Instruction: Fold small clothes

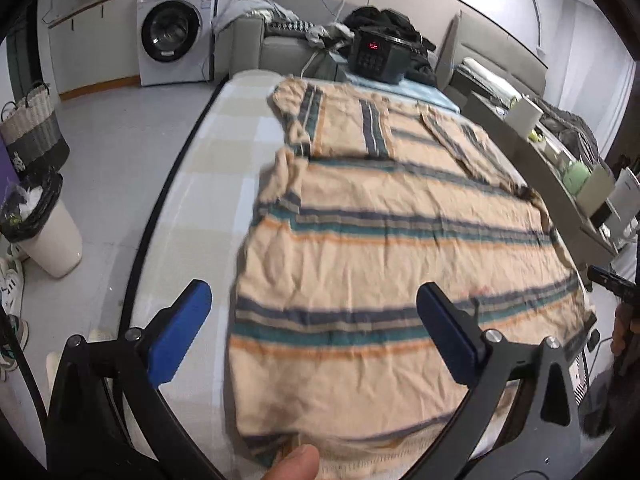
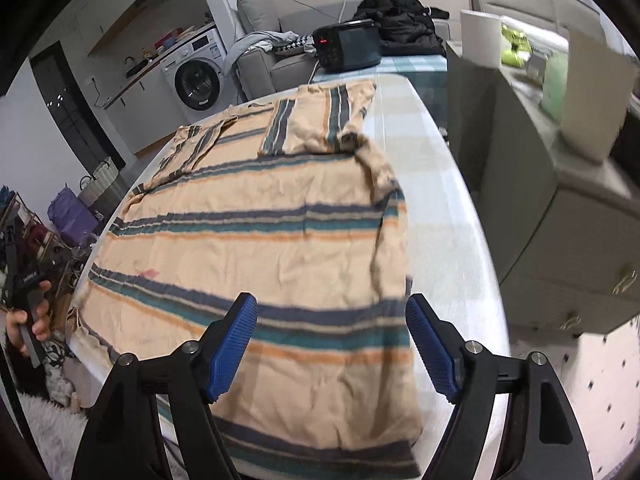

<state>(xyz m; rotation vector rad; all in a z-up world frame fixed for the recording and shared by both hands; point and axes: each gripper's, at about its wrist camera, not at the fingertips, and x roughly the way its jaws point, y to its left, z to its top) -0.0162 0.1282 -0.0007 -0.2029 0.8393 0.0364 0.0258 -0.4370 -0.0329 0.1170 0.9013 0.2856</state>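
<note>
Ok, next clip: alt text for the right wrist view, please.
A beige striped shirt lies spread flat on a pale checked table, sleeves folded inward at the far end. The open right tool hovers above its near hem, holding nothing. A washing machine and sofa sit behind.

bare table strip (image 2: 448,240) right of shirt (image 2: 256,248), cooker (image 2: 348,50) blocking far end

Washing machine (image 1: 173,36), rice cooker (image 1: 378,56), trash bin (image 1: 44,224).
</note>
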